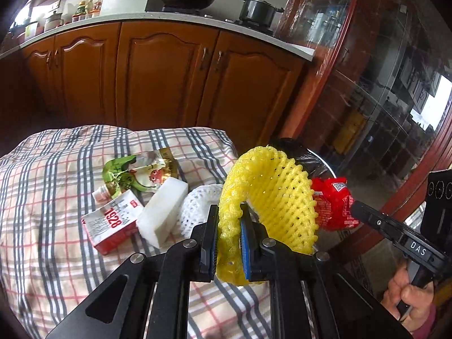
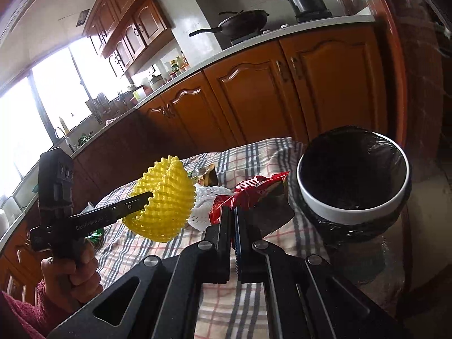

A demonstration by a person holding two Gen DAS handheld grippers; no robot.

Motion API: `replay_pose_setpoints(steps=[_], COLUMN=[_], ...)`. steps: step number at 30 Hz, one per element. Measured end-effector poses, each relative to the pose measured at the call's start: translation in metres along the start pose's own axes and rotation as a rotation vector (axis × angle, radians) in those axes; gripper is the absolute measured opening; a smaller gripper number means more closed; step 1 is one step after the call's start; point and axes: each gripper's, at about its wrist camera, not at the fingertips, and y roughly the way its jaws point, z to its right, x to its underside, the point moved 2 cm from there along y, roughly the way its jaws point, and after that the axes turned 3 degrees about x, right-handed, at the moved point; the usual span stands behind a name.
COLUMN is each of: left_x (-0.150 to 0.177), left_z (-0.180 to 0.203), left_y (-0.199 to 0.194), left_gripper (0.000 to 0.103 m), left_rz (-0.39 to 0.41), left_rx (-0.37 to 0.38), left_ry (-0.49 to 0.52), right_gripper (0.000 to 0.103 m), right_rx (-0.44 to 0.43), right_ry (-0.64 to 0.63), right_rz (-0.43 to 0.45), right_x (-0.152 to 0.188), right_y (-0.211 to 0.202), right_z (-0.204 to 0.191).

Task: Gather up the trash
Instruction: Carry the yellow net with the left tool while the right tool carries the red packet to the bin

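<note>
Wooden kitchen cabinets (image 1: pixel 158 76) are seen behind a bench covered by a checked cloth (image 1: pixel 48 175). A yellow foam fruit net (image 1: pixel 271 197) is clamped in the left hand-held gripper (image 1: pixel 229 243), and a red snack wrapper (image 2: pixel 248 192) is pinched by the closed right hand-held gripper (image 2: pixel 234 226). Only the right view shows the bin (image 2: pixel 353 214), lined with a black bag, fully; it is mostly hidden in the left view. "1928" is read on a carton (image 1: pixel 113 223) beside a white foam block (image 1: pixel 162 212), "DAS" on the right gripper.
</note>
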Motion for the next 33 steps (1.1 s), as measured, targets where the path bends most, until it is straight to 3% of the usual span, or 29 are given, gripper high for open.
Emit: replay_pose_setpoints(steps=[21, 33], left_x=[-0.071, -0.097], left_z=[0.073, 0.105], left_y=[0.123, 0.189], left_gripper=[0.012, 0.013], left_rz=[-0.111, -0.205], left_rx=[0.021, -0.014], left_ry=[0.159, 0.236], right_gripper=[0.002, 0.002], right_rx=[0.156, 0.21], right_ry=[0.058, 0.007], right_rz=[0.026, -0.079], right_x=[-0.041, -0.062], right_y=[0.003, 0.03], right_z=[0.098, 0.13])
